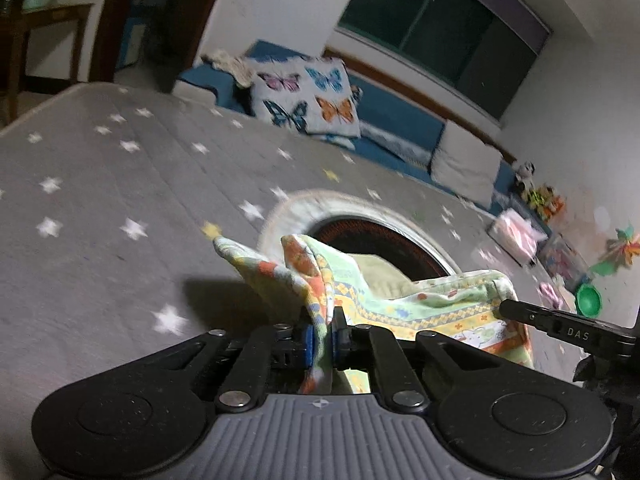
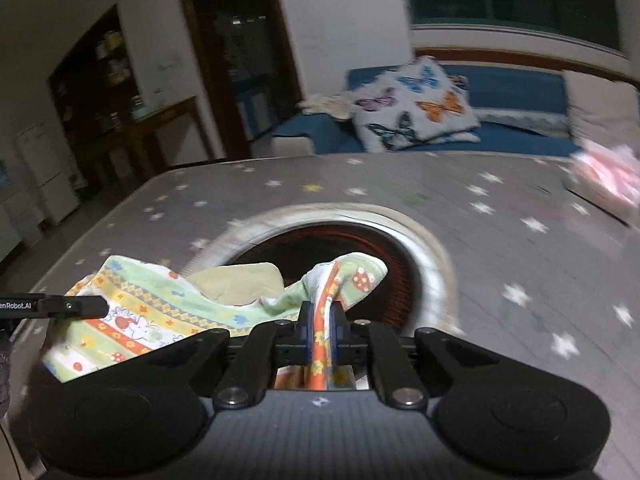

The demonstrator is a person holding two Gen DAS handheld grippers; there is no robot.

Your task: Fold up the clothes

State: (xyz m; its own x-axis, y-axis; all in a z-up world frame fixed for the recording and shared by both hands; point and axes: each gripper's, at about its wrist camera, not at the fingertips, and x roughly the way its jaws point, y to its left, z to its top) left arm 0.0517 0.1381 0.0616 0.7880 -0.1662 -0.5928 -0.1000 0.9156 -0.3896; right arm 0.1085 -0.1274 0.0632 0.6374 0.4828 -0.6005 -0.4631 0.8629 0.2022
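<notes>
A small patterned garment [image 1: 404, 300], green, yellow and orange, hangs stretched between both grippers above the grey star-print tablecloth [image 1: 100, 184]. My left gripper [image 1: 322, 330] is shut on one edge of it. My right gripper [image 2: 323, 330] is shut on the other edge [image 2: 332, 280]; the garment [image 2: 152, 308] sags to the left in the right wrist view. The right gripper's tip [image 1: 520, 314] shows at the right of the left wrist view, and the left gripper's tip [image 2: 80, 306] at the left of the right wrist view.
A round heater opening [image 2: 372, 248] with a white rim sits in the table under the garment. A folded pink cloth [image 2: 608, 176] lies at the table's far right. A blue sofa with a butterfly cushion [image 2: 416, 104] stands behind. Toys [image 1: 588, 300] lie at the right.
</notes>
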